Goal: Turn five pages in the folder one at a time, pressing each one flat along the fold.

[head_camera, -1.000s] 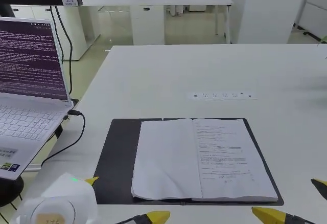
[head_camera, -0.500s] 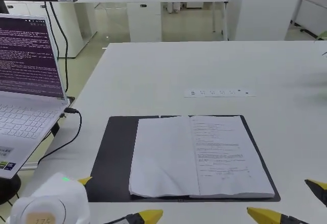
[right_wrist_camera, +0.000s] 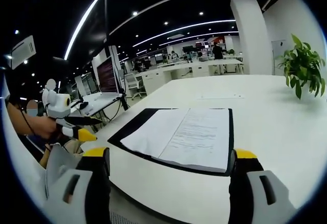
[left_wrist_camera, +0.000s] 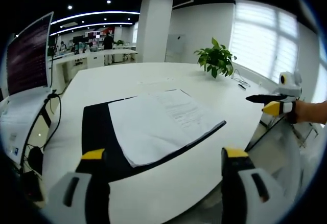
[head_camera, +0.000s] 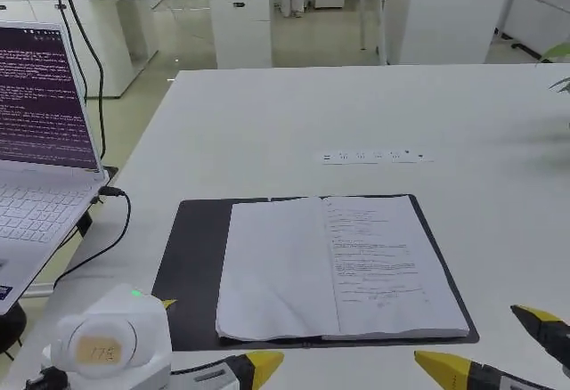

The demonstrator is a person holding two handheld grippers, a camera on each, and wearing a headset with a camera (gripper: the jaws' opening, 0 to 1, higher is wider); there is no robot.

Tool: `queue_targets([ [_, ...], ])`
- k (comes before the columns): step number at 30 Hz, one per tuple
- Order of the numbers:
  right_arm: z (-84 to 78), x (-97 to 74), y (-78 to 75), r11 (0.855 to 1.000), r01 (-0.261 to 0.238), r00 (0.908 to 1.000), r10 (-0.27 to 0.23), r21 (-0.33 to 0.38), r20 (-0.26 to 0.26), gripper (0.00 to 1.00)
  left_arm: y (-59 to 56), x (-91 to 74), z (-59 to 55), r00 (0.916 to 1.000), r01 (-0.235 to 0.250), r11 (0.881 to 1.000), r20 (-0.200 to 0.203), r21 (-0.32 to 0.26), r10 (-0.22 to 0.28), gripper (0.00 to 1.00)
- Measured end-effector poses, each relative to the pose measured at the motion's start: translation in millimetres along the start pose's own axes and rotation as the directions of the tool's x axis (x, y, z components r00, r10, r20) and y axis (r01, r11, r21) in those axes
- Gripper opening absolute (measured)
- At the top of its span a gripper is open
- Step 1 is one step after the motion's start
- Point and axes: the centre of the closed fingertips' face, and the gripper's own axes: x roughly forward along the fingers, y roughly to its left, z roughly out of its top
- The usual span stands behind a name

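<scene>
The folder point(head_camera: 312, 265) lies open on the white table, its black cover under white pages, blank on the left and printed on the right. The pages lie flat; the left one has a slight crease. My left gripper point(head_camera: 214, 335) hovers open off the table's near edge, short of the folder's near left corner. My right gripper point(head_camera: 485, 341) is open too, near the folder's near right corner. In the left gripper view the folder point(left_wrist_camera: 158, 124) lies ahead of the open left gripper point(left_wrist_camera: 163, 155). The right gripper view has the folder point(right_wrist_camera: 184, 134) beyond the open right gripper point(right_wrist_camera: 169, 153). Neither holds anything.
An open laptop point(head_camera: 36, 141) stands at the left with a cable point(head_camera: 111, 230) running off the table's left edge. A white power strip point(head_camera: 378, 156) lies beyond the folder. A potted plant point(left_wrist_camera: 217, 60) stands at the far right of the table.
The head camera has shifted, so the whole picture moved. The folder lies as before. Both grippers show slightly more at the bottom and remain open.
</scene>
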Motion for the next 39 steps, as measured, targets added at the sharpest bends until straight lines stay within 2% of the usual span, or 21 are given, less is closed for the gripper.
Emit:
queue_targets([
  [6, -0.7, 0.8, 0.0, 1.000, 0.001, 1.0000, -0.001, 0.004, 0.000, 0.98, -9.3, 11.6, 1.1, 0.9993, 0.037, 0.999, -0.010, 0.028, -0.037, 0.90],
  [12, -0.6, 1.2, -1.5, 1.000, 0.008, 1.0000, -0.008, 0.009, -0.001, 0.98, -25.2, 33.7, 8.9, 0.9952, 0.096, 0.993, -0.024, 0.074, -0.095, 0.86],
  [23, 4.3, 2.4, -4.9, 1.000, 0.023, 0.9997, -0.023, 0.018, 0.011, 0.98, -57.5, 84.8, 14.4, 0.9796, 0.198, 0.969, -0.061, 0.149, -0.191, 0.82],
  [28, 5.8, 5.1, -7.0, 0.999, 0.027, 0.9995, -0.028, 0.026, 0.016, 0.97, -75.9, 108.4, 17.8, 0.9721, 0.234, 0.955, -0.055, 0.180, -0.228, 0.80],
  [32, 5.3, 6.7, -8.3, 0.999, 0.031, 0.9994, -0.031, 0.030, 0.013, 0.97, -89.2, 127.0, 16.3, 0.9637, 0.267, 0.947, -0.063, 0.181, -0.259, 0.77],
  [35, 4.9, 7.8, -9.8, 0.999, 0.034, 0.9993, -0.035, 0.034, 0.011, 0.97, -99.1, 142.6, 16.4, 0.9580, 0.287, 0.939, -0.049, 0.188, -0.283, 0.76],
  [39, 3.9, 8.8, -12.2, 0.999, 0.040, 0.9992, -0.040, 0.036, 0.004, 0.97, -111.0, 158.4, 14.1, 0.9509, 0.309, 0.932, -0.048, 0.190, -0.306, 0.74],
])
